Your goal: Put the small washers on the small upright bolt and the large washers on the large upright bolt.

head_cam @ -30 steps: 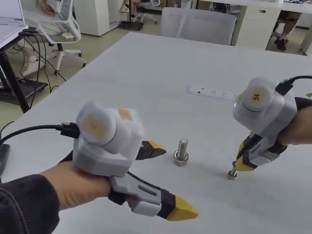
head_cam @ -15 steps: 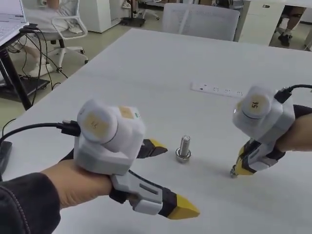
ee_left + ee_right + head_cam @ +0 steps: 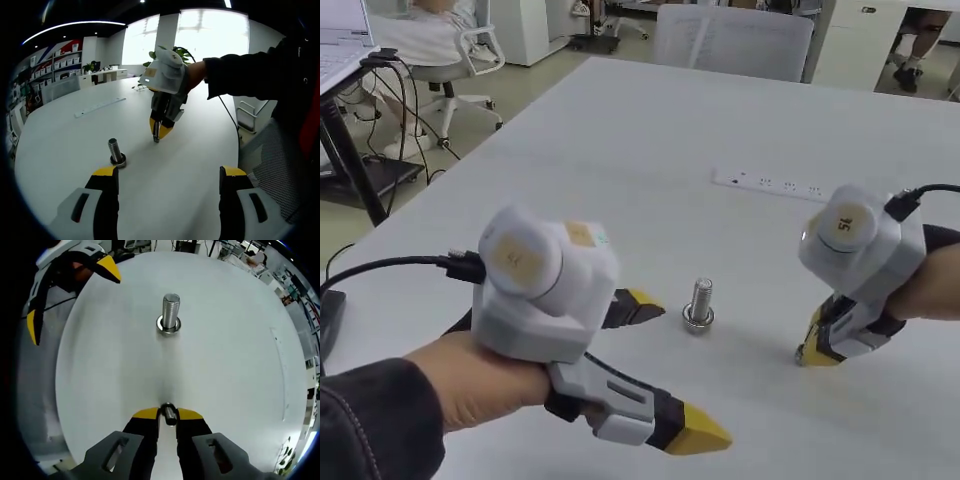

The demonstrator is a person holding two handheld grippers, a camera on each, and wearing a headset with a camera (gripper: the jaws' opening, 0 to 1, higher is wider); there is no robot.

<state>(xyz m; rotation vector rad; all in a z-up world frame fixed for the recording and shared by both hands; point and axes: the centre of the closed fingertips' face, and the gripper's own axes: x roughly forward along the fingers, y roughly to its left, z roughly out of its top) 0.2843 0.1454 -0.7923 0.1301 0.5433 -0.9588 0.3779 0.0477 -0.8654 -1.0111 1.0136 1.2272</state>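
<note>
The large upright bolt point(image 3: 698, 303) stands mid-table with a washer ring at its base, also seen in the right gripper view point(image 3: 170, 312) and the left gripper view point(image 3: 116, 151). My right gripper point(image 3: 168, 413) is down at the table, its yellow tips closed on the small upright bolt point(image 3: 168, 416). In the head view my right gripper point(image 3: 810, 352) sits right of the large bolt and covers the small one. My left gripper point(image 3: 672, 370) hovers open left of the large bolt, nothing between its fingers point(image 3: 106, 172).
A white power strip point(image 3: 770, 185) lies farther back on the white table point(image 3: 620, 150). A grey chair point(image 3: 735, 40) stands at the far edge. Desks, cables and an office chair are off the table's left side.
My right gripper has dropped slightly onto the small bolt, which stood visible under its tips a second ago and is now covered in the head view. The left gripper has barely moved.
</note>
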